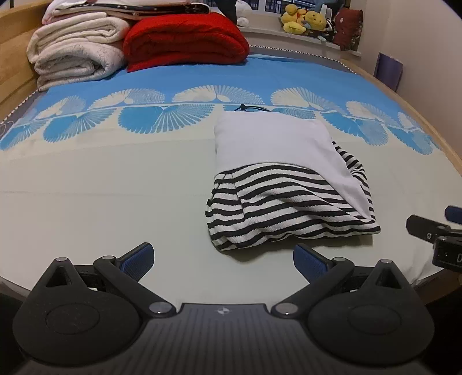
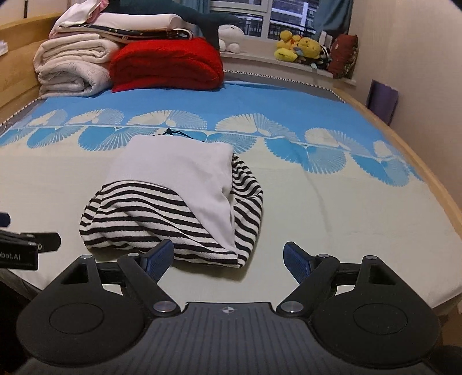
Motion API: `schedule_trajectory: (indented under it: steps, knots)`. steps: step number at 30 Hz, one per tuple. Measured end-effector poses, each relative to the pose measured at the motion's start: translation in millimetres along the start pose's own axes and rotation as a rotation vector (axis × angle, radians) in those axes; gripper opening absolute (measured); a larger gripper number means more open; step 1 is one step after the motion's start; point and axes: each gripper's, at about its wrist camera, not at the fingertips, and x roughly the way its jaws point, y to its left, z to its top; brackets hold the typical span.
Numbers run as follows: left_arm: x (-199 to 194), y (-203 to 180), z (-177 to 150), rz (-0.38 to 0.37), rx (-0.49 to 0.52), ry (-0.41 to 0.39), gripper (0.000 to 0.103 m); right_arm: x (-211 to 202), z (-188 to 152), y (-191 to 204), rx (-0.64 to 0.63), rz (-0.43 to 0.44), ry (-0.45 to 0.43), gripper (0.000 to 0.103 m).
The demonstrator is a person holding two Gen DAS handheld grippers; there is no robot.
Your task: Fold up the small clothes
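Observation:
A small garment (image 1: 277, 207) (image 2: 173, 213), black-and-white striped with a plain white panel folded over its top, lies in a folded bundle on the bed. A dark cord (image 1: 249, 108) (image 2: 176, 133) pokes out at its far edge. My left gripper (image 1: 223, 264) hovers open just short of the bundle's near edge, nothing between its blue pads (image 1: 135, 264). My right gripper (image 2: 228, 261) is open too; its left pad (image 2: 158, 258) overlaps the striped hem in view, and whether it touches the hem I cannot tell. Each gripper shows at the other view's edge, the right gripper (image 1: 439, 230) and the left gripper (image 2: 26, 245).
The bed sheet (image 1: 101, 187) (image 2: 346, 219) is pale with a blue fan pattern farther back. Folded cream blankets (image 1: 75, 49) (image 2: 72, 66) and a red blanket (image 1: 184, 40) (image 2: 167, 63) are stacked at the headboard end. Yellow plush toys (image 1: 303, 18) (image 2: 300, 47) sit on the window sill. A wooden bed rail (image 2: 427, 173) runs along the right.

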Motion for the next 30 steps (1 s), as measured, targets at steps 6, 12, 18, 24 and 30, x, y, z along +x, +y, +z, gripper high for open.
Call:
schedule_trajectory:
  steps: [6, 12, 18, 24, 30]
  knots:
    - [3.4, -0.4, 2.5, 0.001, -0.010, 0.004, 0.103, 7.0, -0.6, 0.1, 0.022, 0.012, 0.027, 0.084]
    - [3.5, -0.7, 3.1, -0.006, -0.008, 0.003, 0.103, 7.7, -1.0, -3.5, 0.043, 0.025, 0.037, 0.084]
    - [3.0, -2.2, 2.3, -0.006, -0.001, 0.001, 0.103, 6.9, -0.5, -3.5, 0.046, 0.029, 0.038, 0.084]
    - [3.3, -3.9, 1.9, -0.005, 0.000, 0.001, 0.103, 6.9, -1.0, -3.9, 0.045, 0.031, 0.037, 0.084]
    - [3.3, -2.9, 2.3, -0.008, 0.004, -0.004, 0.103, 7.0, -1.1, -4.3, 0.042, 0.031, 0.038, 0.084]
